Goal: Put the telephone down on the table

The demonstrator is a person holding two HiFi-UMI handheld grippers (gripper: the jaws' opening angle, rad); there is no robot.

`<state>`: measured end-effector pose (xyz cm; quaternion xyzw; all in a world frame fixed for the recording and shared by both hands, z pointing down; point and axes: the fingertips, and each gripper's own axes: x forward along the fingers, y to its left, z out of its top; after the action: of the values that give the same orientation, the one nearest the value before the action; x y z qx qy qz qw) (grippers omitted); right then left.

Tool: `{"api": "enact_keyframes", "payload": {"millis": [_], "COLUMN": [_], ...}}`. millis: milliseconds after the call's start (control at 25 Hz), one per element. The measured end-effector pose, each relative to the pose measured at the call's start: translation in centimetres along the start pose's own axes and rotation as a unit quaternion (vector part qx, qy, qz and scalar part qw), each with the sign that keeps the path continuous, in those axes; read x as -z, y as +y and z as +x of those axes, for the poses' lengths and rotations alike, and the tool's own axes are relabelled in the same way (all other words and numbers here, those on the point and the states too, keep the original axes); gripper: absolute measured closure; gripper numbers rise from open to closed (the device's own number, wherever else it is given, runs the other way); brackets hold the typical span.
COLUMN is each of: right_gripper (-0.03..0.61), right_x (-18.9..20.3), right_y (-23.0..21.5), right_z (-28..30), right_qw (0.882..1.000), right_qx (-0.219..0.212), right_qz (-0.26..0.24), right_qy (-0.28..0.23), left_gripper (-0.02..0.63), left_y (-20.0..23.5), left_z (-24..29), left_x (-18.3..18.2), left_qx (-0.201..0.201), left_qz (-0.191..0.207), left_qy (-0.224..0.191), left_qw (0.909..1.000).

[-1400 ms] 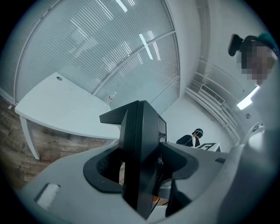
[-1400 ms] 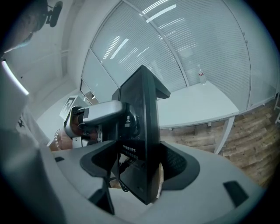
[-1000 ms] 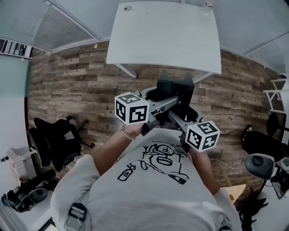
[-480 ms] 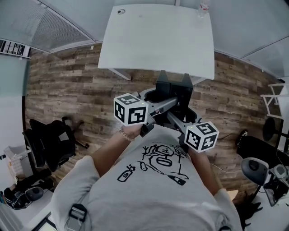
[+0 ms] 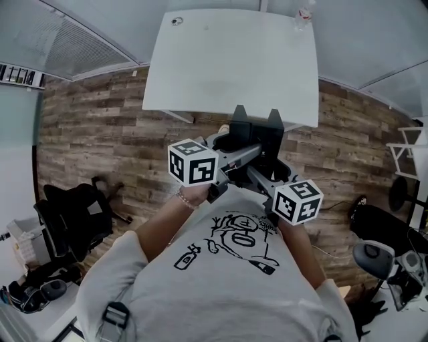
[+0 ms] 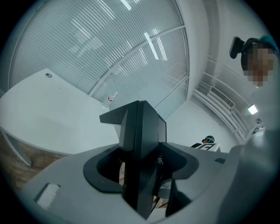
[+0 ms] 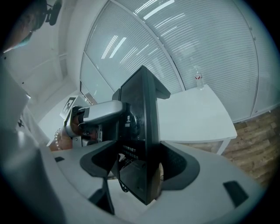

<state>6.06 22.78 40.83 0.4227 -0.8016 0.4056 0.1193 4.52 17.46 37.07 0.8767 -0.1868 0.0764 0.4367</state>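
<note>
Nearest to us is the grey T-shirt [image 5: 221, 280]. It has a black line drawing on it, a bottle and some characters, but we can't read any of it. There's a beaded bracelet [image 5: 185, 197] on the left wrist. Both tongs carry marker cubes [image 5: 192, 161] covered in black-and-white squares.

The left gripper [image 6: 141, 170] is clamped on one side of the telephone [image 6: 141, 140] and the right gripper [image 7: 141, 173] is clamped on the other. So both are gripping it, and it hangs in the air between them. It's a black, matte plastic desk set, blocky with hard angled edges, held on edge between the smooth grey moulded jaws.

In the right gripper view there's a label [image 7: 129, 150] on its underside with lines of white print, too small for us to read. A thin dark cord [image 7: 124, 189] loops below it.

It isn't on the table [image 5: 227, 67]. From the head view it's above the wood-plank floor [image 5: 100, 127], right at the table's near edge. The table is plain white and flat with rounded corners, and has a small round fitting [image 5: 177, 21] near a far corner.

A clear bottle [image 5: 304, 12] with a red label stands at the far edge, its print unreadable. Behind that are walls of fine horizontal slats [image 6: 87, 43].
</note>
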Motion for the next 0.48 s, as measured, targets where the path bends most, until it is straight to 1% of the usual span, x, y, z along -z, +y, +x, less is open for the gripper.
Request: {"api": "enact_keyframes", "payload": {"millis": [240,480], "right_gripper": [0.278,0.278], "right_x": [-3.2,-8.3], "right_y": [-2.1,-4.2], "right_z": [2.7,7.3], "right_qw": [1.000,1.000], "right_qx": [0.004,0.004], "right_qz": [0.009,0.014], "right_qy": [0.007,0.014], "left_gripper": [0.336,0.336], "left_y": [2.9,7.2], "left_z": [1.9,3.6], "left_x": [-3.3,-8.8], "left_qx": [0.001,0.002], "left_qz": [-0.008,-0.014], "left_qy": [0.007,0.012], "left_qw": [0.9999,0.9998]}}
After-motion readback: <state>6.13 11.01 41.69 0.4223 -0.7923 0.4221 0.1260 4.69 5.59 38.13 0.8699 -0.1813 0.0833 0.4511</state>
